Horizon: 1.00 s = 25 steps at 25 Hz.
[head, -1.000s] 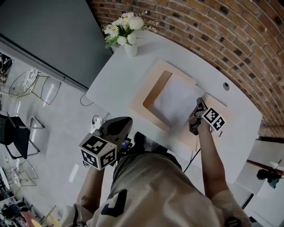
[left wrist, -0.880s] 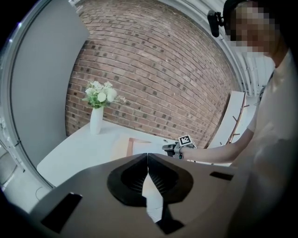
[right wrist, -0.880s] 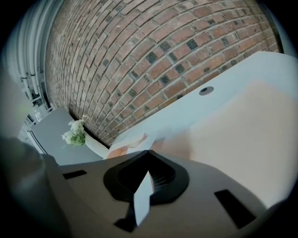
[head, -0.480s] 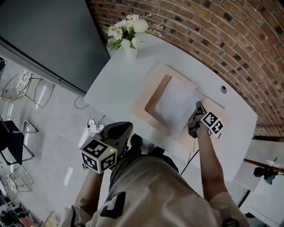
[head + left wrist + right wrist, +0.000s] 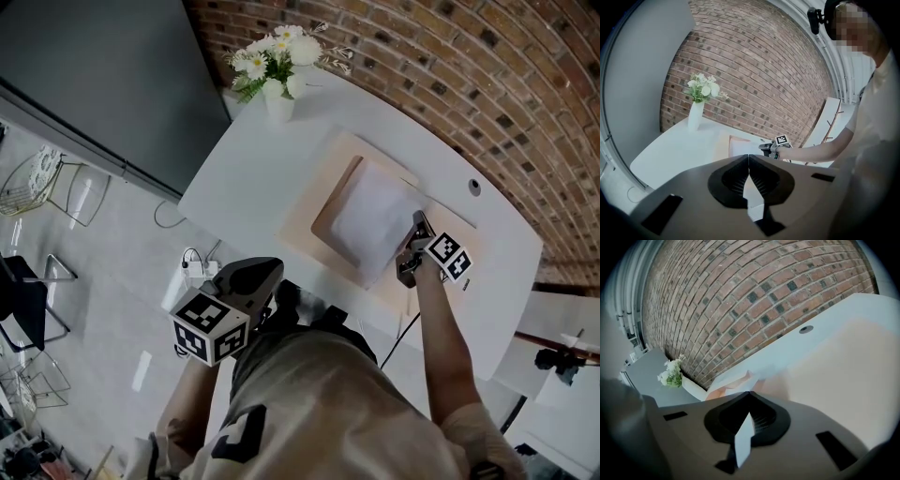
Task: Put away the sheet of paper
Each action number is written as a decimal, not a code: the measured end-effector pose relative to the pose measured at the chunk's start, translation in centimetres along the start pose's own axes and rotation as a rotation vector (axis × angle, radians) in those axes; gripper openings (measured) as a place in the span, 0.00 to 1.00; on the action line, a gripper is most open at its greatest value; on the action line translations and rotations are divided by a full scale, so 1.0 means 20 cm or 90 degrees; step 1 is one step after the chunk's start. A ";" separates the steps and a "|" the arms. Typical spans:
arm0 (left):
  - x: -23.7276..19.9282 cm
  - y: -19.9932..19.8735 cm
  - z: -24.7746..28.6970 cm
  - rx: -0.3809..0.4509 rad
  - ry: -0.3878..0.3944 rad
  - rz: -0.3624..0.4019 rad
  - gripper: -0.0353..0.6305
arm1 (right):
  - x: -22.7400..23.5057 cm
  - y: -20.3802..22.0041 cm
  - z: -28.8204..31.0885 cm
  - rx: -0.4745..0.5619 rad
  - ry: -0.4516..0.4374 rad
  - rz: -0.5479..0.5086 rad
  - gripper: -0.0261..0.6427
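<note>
A white sheet of paper [image 5: 370, 220] lies tilted over an open tan folder [image 5: 305, 192] on the white table [image 5: 248, 159]. My right gripper [image 5: 417, 225] is at the sheet's right-hand corner and is shut on it. In the right gripper view the sheet's edge [image 5: 743, 441] runs between the closed jaws of the right gripper [image 5: 750, 397]. My left gripper [image 5: 267, 272] hangs off the table's near edge by the person's body. Its jaws meet in the left gripper view [image 5: 749, 159], with nothing in them. That view also shows the sheet [image 5: 743, 148] far off.
A white vase of flowers [image 5: 281, 66] stands at the table's far left corner. A round cable hole [image 5: 474, 187] sits in the table near the brick wall. Cables and a socket strip [image 5: 192, 267] lie on the floor at left.
Hardly anything differs. The right gripper still holds the sheet at the same corner over the folder, and the head camera has drifted slightly. The left gripper stays low.
</note>
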<state>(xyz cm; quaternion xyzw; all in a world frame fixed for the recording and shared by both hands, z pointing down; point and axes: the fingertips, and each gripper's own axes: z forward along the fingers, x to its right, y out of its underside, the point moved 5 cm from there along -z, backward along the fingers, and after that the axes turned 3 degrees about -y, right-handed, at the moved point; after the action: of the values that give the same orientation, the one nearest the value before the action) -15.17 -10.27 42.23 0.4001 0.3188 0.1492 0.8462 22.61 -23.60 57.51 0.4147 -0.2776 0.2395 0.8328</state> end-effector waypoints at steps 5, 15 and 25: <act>0.00 0.01 0.00 -0.005 0.003 -0.003 0.08 | -0.01 0.01 0.01 -0.006 -0.005 -0.005 0.07; 0.00 0.02 0.01 -0.011 -0.004 -0.006 0.08 | -0.02 -0.01 0.06 -0.013 -0.012 -0.006 0.07; 0.01 -0.02 0.05 -0.006 -0.011 0.003 0.08 | -0.01 -0.01 0.10 -0.015 -0.017 0.020 0.07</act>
<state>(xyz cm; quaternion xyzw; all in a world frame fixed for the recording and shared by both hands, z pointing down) -14.32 -11.03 42.22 0.3981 0.3097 0.1493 0.8505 22.10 -25.30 58.27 0.4039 -0.2981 0.2434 0.8299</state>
